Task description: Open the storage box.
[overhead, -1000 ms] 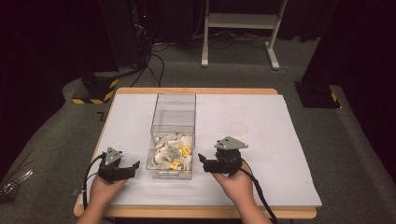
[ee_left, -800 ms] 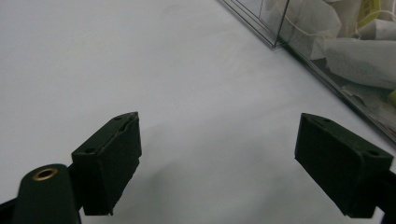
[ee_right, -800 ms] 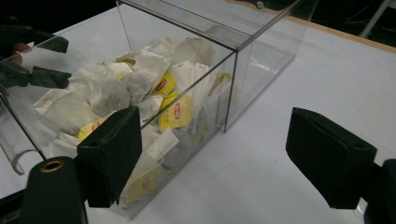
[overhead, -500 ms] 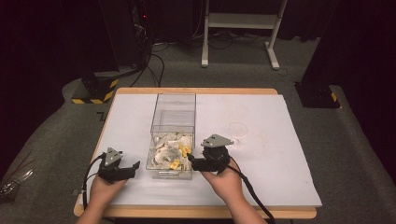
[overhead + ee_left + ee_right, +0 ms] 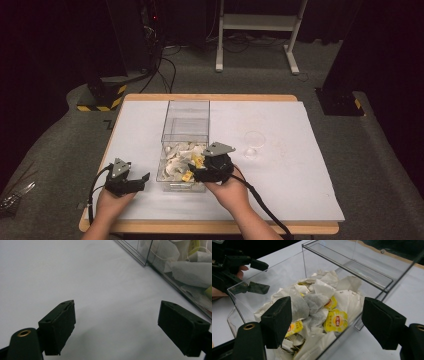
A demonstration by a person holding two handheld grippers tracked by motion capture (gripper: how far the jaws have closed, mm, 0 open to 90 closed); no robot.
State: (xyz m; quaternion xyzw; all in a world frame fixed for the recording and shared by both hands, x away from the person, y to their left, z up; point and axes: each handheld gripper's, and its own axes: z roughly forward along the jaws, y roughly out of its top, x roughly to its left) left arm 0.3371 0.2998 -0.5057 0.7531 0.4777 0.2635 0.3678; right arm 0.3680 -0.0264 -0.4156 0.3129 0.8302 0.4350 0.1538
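Right gripper view: right gripper point(image 5: 325, 322) is released, jaws have just been closing, above soft white paper tea bags point(image 5: 317, 307) in clear plastic box point(image 5: 348, 266). Light, floppy; pinch one pouch mid-body.

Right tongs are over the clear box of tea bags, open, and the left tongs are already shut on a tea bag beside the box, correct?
Not quite. The left tongs are open and hold nothing, over bare table beside the box, as the left gripper view shows. The rest stands: the right tongs are open over the tea bags.
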